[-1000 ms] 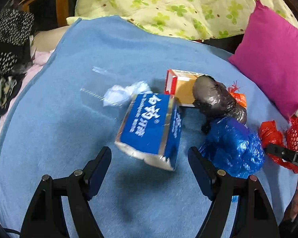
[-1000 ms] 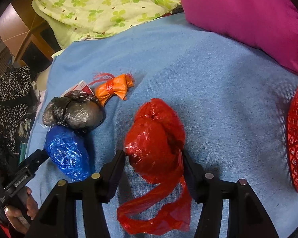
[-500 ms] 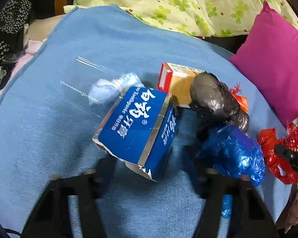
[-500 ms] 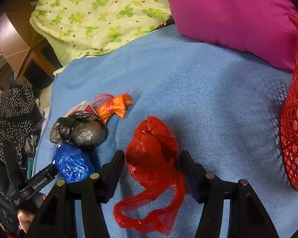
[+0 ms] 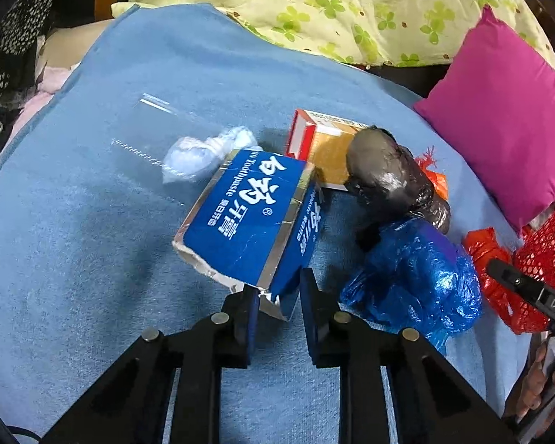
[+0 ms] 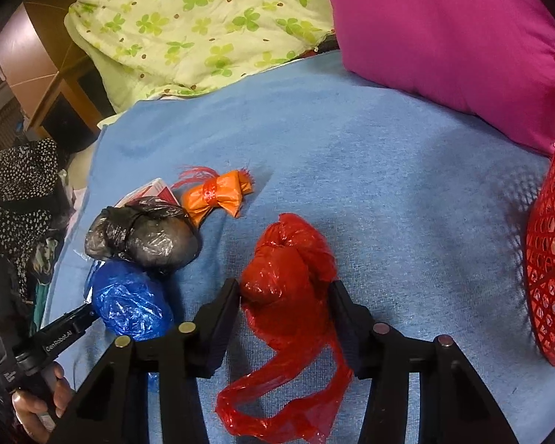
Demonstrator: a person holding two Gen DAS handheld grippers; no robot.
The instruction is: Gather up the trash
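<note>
My left gripper (image 5: pixel 275 292) is shut on the near corner of a blue toothpaste box (image 5: pixel 251 218) lying on the blue blanket (image 5: pixel 92 222). My right gripper (image 6: pixel 285 292) is shut on a red plastic bag (image 6: pixel 288 270), its loose tail trailing between the fingers. A blue bag (image 5: pixel 414 277), a black bag (image 5: pixel 392 177), a small orange wrapper (image 6: pixel 218 196), a red-and-tan carton (image 5: pixel 322 140) and a crumpled white tissue (image 5: pixel 203 151) lie together on the blanket. The blue bag (image 6: pixel 129 303) and black bag (image 6: pixel 148 236) also show in the right wrist view.
A red mesh basket (image 6: pixel 551 259) stands at the right edge. A magenta pillow (image 6: pixel 444 37) and a green floral quilt (image 6: pixel 203 26) lie behind. Dark clothes (image 6: pixel 14 199) hang off the bed's left side.
My left gripper has moved forward and closed from wide open onto the toothpaste box corner. My right gripper has closed in on the red bag and the basket has come into view.
</note>
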